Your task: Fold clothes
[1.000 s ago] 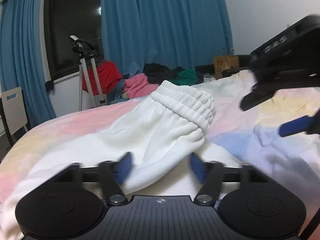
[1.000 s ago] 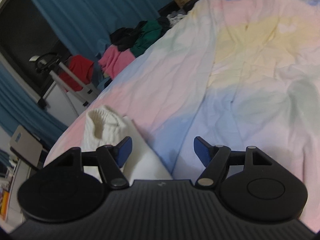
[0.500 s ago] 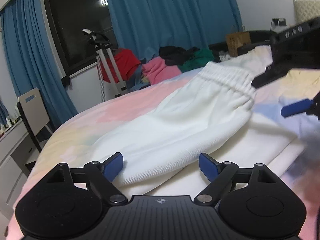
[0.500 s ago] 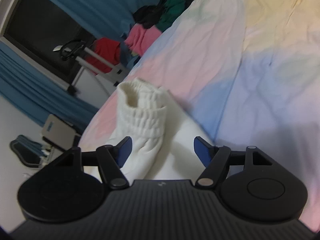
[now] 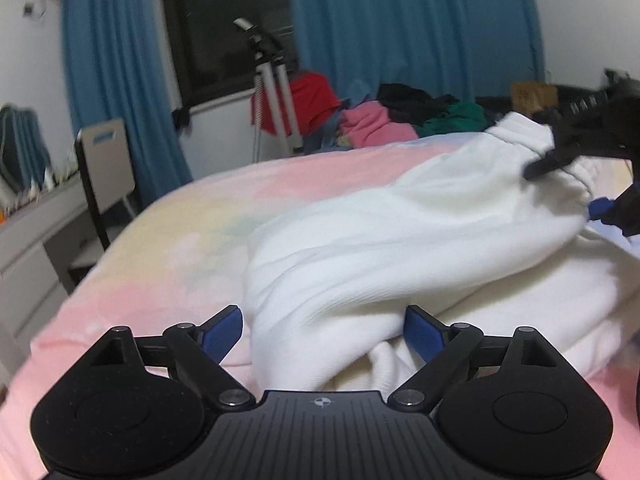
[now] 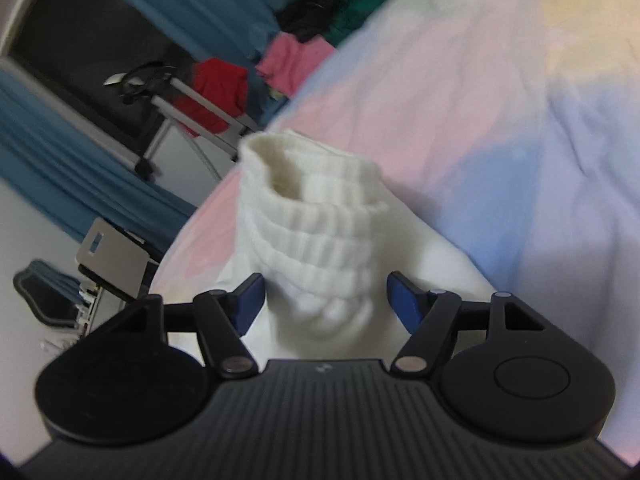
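Note:
A white garment with a ribbed elastic cuff lies on a pastel bedsheet. One thick fold of it runs from near my left gripper toward the far right. My left gripper is open, its blue pads either side of the near end of the fold. My right gripper is open, its pads straddling the cuff without pinching it. The right gripper also shows in the left wrist view at the cuff end.
A pile of pink, red, green and black clothes lies at the far edge of the bed. A tripod stand, a chair and a desk stand left of the bed. Blue curtains hang behind.
My left gripper has drawn back to the garment's near end and opened wider. My right gripper has moved in over the cuff, which now sits between its pads.

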Available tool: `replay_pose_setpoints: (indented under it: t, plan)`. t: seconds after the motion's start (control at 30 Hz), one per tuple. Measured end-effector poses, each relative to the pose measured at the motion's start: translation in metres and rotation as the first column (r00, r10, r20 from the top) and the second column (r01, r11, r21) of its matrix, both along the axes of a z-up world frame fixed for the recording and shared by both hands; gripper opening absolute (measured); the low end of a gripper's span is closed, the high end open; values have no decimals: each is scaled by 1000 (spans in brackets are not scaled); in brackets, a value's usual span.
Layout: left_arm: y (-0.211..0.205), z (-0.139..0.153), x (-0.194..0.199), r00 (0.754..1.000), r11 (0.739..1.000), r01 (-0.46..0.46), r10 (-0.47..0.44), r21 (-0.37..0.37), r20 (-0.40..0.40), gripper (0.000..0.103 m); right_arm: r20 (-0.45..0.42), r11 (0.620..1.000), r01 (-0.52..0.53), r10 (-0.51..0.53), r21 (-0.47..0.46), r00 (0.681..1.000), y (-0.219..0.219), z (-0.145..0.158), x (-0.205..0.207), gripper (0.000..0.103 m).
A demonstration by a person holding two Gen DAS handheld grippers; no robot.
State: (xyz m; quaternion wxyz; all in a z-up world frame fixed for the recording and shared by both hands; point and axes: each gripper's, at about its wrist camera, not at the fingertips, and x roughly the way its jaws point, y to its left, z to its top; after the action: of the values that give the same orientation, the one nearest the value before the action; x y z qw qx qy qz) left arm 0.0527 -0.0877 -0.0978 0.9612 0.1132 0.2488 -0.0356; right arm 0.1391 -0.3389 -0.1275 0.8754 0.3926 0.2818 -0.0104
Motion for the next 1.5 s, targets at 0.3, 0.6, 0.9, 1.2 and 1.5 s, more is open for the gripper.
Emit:
replay_pose_setpoints:
  t: [0.3, 0.6, 0.9, 1.2, 1.5]
  plan:
    - [28, 12, -13, 998, 994, -65, 66, -92, 9, 92, 152, 998, 54, -50, -26, 987, -3, 36, -43, 26]
    - [49, 13, -30, 991, 975, -132, 127, -181, -38, 98, -58, 986, 162, -159, 47, 986, -31, -5, -66, 34]
    - [71, 12, -24, 978, 931, -185, 143, -313, -153, 98, -136, 988, 153, -150, 15, 979, -26, -22, -59, 83]
    - [103, 7, -12, 945, 838, -240, 85, -490, -316, 98, -194, 997, 54, -62, -45, 979, -9, -26, -50, 80]
    - [158, 16, -15, 915, 618, -227, -130, -753, -382, 101, -50, 967, 70, -85, -246, 995, 15, 24, -75, 38]
